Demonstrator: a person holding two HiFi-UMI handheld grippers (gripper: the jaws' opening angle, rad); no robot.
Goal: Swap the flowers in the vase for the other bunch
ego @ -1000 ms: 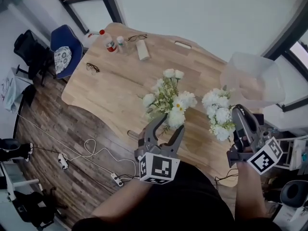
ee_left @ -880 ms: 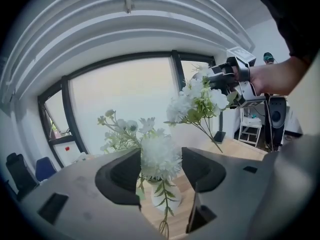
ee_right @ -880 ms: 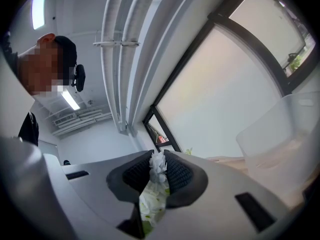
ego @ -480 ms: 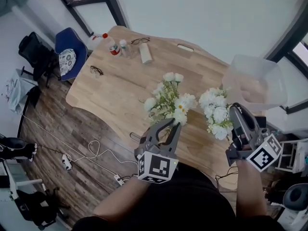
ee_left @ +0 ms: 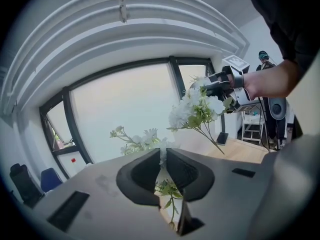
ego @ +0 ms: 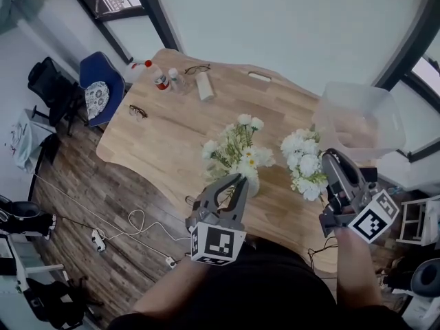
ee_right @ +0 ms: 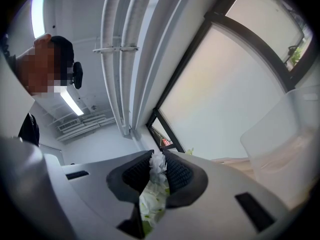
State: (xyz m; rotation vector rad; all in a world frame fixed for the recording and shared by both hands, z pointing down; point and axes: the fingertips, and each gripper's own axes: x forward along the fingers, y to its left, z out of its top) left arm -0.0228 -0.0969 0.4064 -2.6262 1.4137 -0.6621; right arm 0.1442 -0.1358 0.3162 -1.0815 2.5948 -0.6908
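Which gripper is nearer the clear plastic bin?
Right. The right gripper, shut on the loose bunch, is just beside the bin; the left gripper, fingers closing on the vase flowers, is farther left.

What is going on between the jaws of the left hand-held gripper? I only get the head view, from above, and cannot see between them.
Observer: In the left gripper view, the left hand-held gripper is closing its jaws on thin leafy stems; only a slit is left.
Operator: And the right one?
Observer: The right gripper view shows the right hand-held gripper clamped on the other bunch, a white bloom poking up between its jaws.
Operator: Does that bunch rest on anything?
Observer: No. In the left gripper view its stem ends hang free above the table.
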